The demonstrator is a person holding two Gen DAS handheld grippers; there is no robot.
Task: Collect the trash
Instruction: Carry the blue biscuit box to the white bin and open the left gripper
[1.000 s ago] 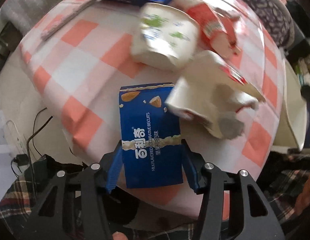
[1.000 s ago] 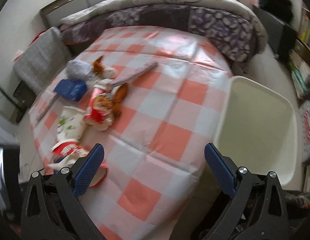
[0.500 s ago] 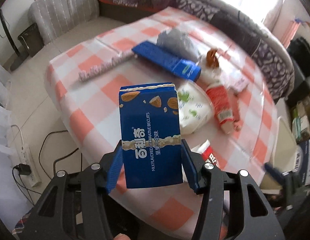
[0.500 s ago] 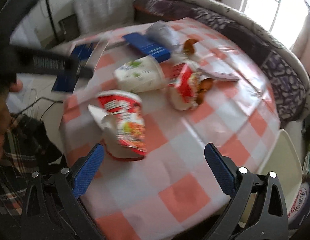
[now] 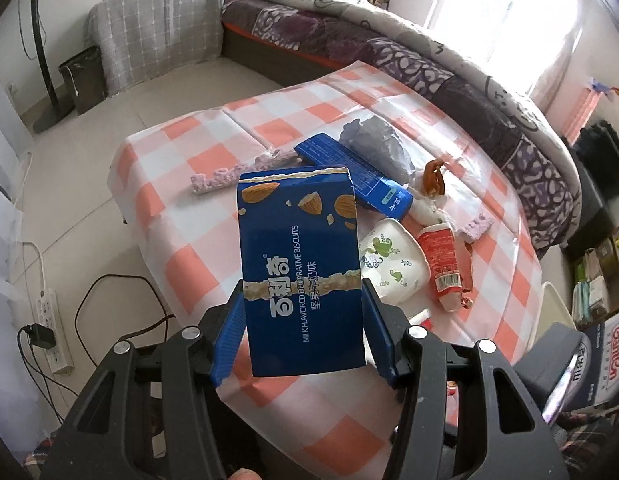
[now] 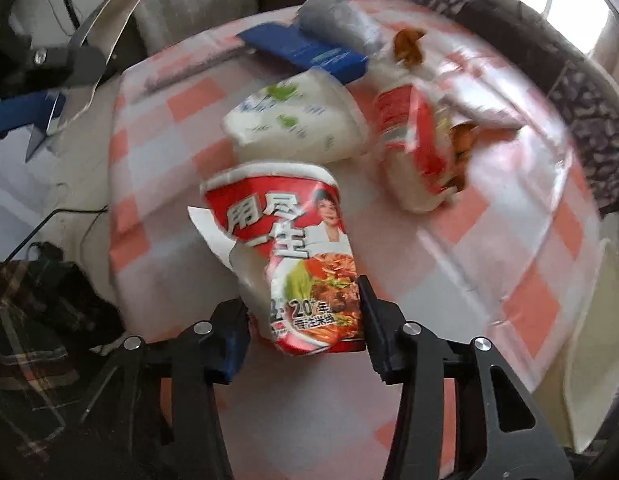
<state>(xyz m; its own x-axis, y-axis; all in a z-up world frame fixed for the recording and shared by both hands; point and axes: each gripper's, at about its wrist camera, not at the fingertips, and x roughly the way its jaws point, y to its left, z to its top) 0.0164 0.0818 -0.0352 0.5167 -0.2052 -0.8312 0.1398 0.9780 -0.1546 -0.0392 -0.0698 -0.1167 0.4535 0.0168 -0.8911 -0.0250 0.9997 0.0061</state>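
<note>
My left gripper (image 5: 302, 330) is closed on the blue biscuit box (image 5: 299, 268), its two blue fingers (image 5: 229, 340) pressed against the box's lower sides. The box stands upright between them, lifted clear above the near left edge of the surface (image 5: 197, 216), which wears a pink-and-white checked cloth.

My right gripper (image 6: 301, 330) is clamped on the red noodle cup (image 6: 297, 256), gripping its lower end; the cup's torn white paper hangs off its left side. This view is blurred.

On the surface beyond the box lie a white cup with green print (image 5: 391, 264) on its side, a red-and-white wrapper (image 5: 441, 260) just right of it, a long blue carton (image 5: 351, 174) farther off, a grey crumpled bag (image 5: 375, 146) touching the carton's far side, and a pale purple strip (image 5: 239, 170) to the left. A bed (image 5: 389, 44) with a purple patterned quilt runs along the far side of the room.
</note>
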